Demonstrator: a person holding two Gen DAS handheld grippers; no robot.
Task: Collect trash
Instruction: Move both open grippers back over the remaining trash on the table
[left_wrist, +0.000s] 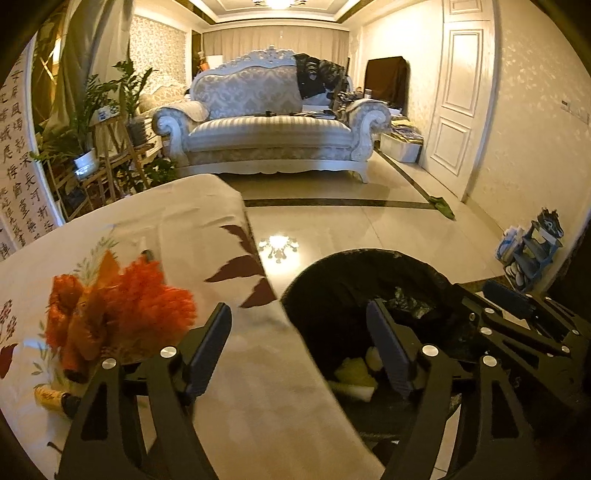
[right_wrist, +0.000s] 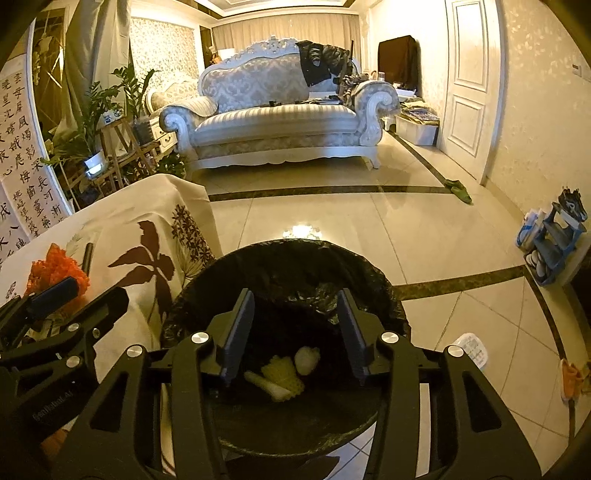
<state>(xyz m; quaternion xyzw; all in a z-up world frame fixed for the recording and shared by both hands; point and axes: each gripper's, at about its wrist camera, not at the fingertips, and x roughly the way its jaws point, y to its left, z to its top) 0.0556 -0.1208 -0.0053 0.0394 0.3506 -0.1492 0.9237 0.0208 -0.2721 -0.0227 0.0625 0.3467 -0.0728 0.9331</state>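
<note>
A round bin lined with a black bag (right_wrist: 295, 266) stands on the floor beside the table; it also shows in the left wrist view (left_wrist: 369, 273). Pale yellow and white trash pieces (right_wrist: 284, 373) lie at its bottom. My right gripper (right_wrist: 295, 332) is open and empty, held right over the bin's mouth. My left gripper (left_wrist: 299, 347) is open and empty, straddling the table edge and the bin's left rim. An orange fluffy flower-like bundle (left_wrist: 122, 310) lies on the tablecloth (left_wrist: 236, 387), left of the left gripper.
A small brown cork-like piece (left_wrist: 51, 397) lies near the bundle. A white sofa (right_wrist: 273, 110) stands at the back, plants (right_wrist: 96, 122) at left, a door (right_wrist: 469, 85) at right. A blue rack (right_wrist: 554, 243) and a white packet (right_wrist: 472, 349) sit on the tiled floor.
</note>
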